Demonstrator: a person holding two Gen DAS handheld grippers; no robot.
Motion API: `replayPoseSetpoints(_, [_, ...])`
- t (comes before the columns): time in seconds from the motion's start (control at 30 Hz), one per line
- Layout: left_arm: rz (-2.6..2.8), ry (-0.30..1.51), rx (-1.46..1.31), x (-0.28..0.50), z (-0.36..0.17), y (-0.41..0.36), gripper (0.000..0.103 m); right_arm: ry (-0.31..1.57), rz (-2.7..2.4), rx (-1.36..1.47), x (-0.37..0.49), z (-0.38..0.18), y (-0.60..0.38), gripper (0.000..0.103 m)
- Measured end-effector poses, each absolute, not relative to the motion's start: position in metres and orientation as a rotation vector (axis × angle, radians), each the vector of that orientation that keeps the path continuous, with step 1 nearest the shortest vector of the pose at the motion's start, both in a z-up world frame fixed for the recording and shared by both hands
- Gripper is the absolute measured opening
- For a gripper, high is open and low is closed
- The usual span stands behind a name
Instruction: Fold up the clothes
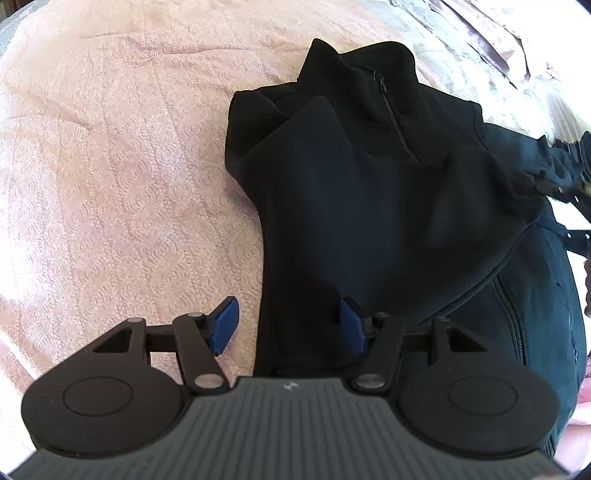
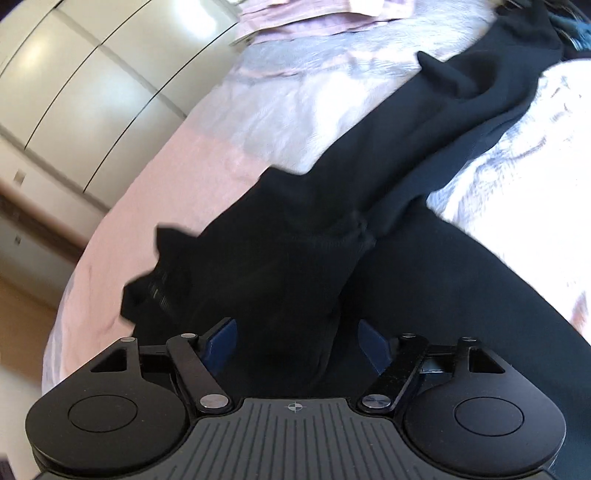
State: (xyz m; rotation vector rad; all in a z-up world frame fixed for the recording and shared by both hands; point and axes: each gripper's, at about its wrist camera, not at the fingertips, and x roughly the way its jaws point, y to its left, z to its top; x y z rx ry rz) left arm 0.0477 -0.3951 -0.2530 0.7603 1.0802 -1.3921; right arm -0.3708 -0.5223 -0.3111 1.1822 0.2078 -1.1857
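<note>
A black zip-neck fleece jacket [image 1: 369,192] lies on a pink quilted bedspread [image 1: 110,166], collar toward the far side, with one sleeve folded across its chest. My left gripper [image 1: 289,325] hangs over the jacket's near left edge. Its jaws stand apart: the left pad is over the bedspread and the right pad is over the black fabric, neither pressing. In the right wrist view the jacket [image 2: 424,155] stretches away, and a sleeve with a ribbed cuff [image 2: 159,280] lies at the left. My right gripper [image 2: 297,343] is wide open just above the black cloth, a fold lying loose between its pads.
Pale pillows [image 1: 498,40] and folded pink cloth [image 2: 295,18] lie at the far end of the bed. White cupboard doors [image 2: 92,81] and a wooden floor [image 2: 22,306] are past the bed's left edge. Dark gripper parts [image 1: 569,177] show at the right rim.
</note>
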Motion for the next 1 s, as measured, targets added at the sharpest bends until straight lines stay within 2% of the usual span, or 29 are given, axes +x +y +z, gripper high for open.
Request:
replayPoseSetpoints(0.07, [-1.39, 1.078, 0.767, 0.046, -0.254, -0.395, 0.055, 0.155, -1.204, 1.23, -0.379, -0.318, -0.534, 0.075])
replayPoseSetpoints(0.1, [-1.389, 1.077, 0.771, 0.045, -0.254, -0.395, 0.055, 0.133, -1.214, 1.253, -0.383, -0.319, -0.54, 0.067])
replayPoseSetpoints(0.13, [-1.389, 1.074, 0.773, 0.044, -0.254, -0.395, 0.055, 0.132, -1.215, 1.24, -0.383, -0.314, -0.544, 0.029])
replayPoseSetpoints(0.17, [-1.39, 1.074, 0.772, 0.044, -0.254, -0.395, 0.055, 0.132, -1.216, 1.224, -0.383, -0.309, -0.548, 0.023])
replayPoseSetpoints(0.27, [-1.391, 1.076, 0.78, 0.043, -0.257, -0.398, 0.055, 0.136, -1.202, 1.015, -0.384, -0.281, -0.542, 0.023])
replayPoseSetpoints(0.37, [-1.399, 1.068, 0.793, 0.042, -0.26, -0.402, 0.055, 0.217, -1.262, 1.058, -0.396, -0.303, -0.544, 0.024])
replayPoseSetpoints(0.43, [-1.401, 1.06, 0.79, 0.043, -0.259, -0.403, 0.055, 0.245, -1.307, 1.137, -0.407, -0.319, -0.544, 0.038])
replayPoseSetpoints(0.53, [-1.39, 1.065, 0.763, 0.048, -0.258, -0.401, 0.055, 0.249, -1.369, 1.065, -0.408, -0.305, -0.531, 0.048])
replayPoseSetpoints(0.6, [-1.388, 1.052, 0.751, 0.049, -0.255, -0.393, 0.055, 0.264, -1.413, 1.011, -0.402, -0.291, -0.522, 0.051])
replayPoseSetpoints(0.83, [-1.444, 0.951, 0.784, 0.033, -0.246, -0.351, 0.055, 0.374, -1.149, 0.816, -0.308, -0.243, -0.493, 0.055])
replayPoseSetpoints(0.93, [-1.465, 0.891, 0.826, 0.021, -0.25, -0.336, 0.055, 0.448, -0.888, 0.81, -0.254, -0.244, -0.494, 0.062])
replayPoseSetpoints(1.0, [-1.45, 0.899, 0.783, 0.023, -0.251, -0.331, 0.055, 0.518, -0.713, 0.779, -0.208, -0.248, -0.502, 0.062])
